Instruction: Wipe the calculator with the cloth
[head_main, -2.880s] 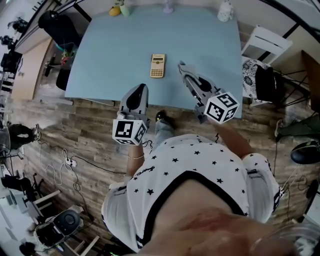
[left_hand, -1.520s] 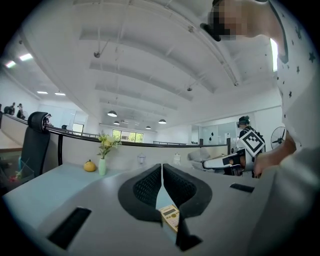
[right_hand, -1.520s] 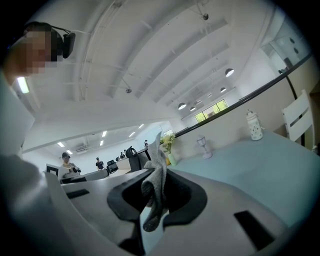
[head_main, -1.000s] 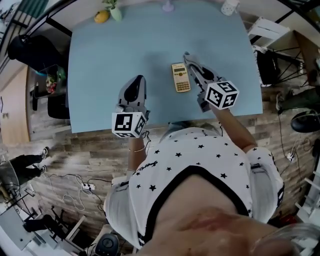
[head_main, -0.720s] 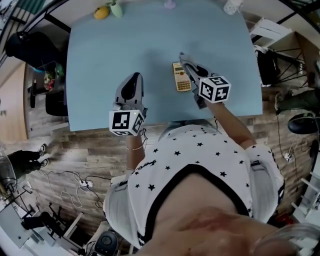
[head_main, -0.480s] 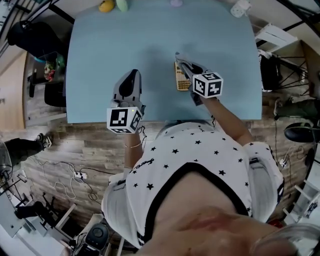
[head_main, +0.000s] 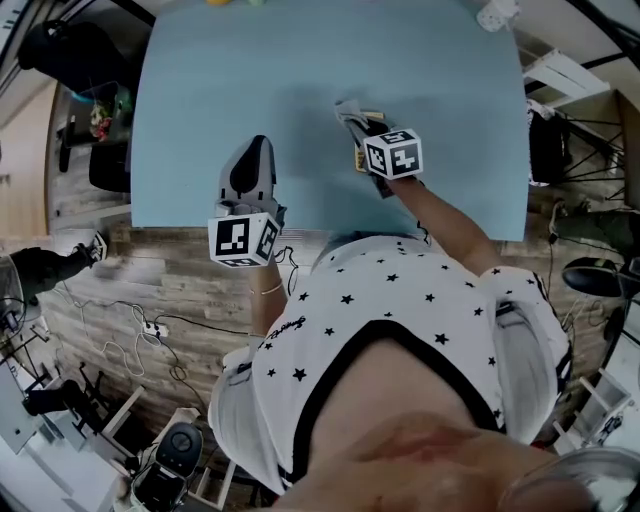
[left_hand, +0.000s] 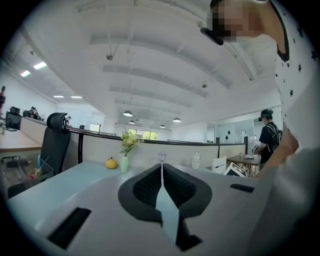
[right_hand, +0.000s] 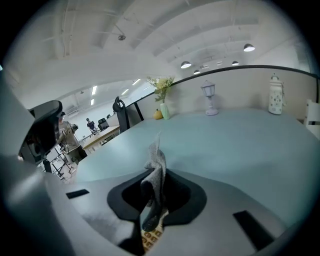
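Note:
The yellow calculator (head_main: 357, 160) lies on the light blue table (head_main: 200, 90), mostly hidden under my right gripper (head_main: 346, 108). That gripper is shut on a small grey cloth (right_hand: 155, 175), which sticks up between the jaws. In the right gripper view the calculator's keys (right_hand: 150, 239) show just below the hanging cloth. My left gripper (head_main: 254, 148) hovers over the table's near left part, away from the calculator. Its jaws are shut together with nothing between them (left_hand: 161, 170).
At the table's far edge stand a vase of flowers (right_hand: 162, 107), an orange fruit (right_hand: 157, 115), a small lamp (right_hand: 209, 100) and a white lantern (right_hand: 274, 95). A black chair (head_main: 60, 50) sits left of the table, a white chair (head_main: 565, 75) right.
My right gripper with the cloth has moved left and forward, from beside the calculator to over it, covering most of it. The left gripper has stayed in about the same place.

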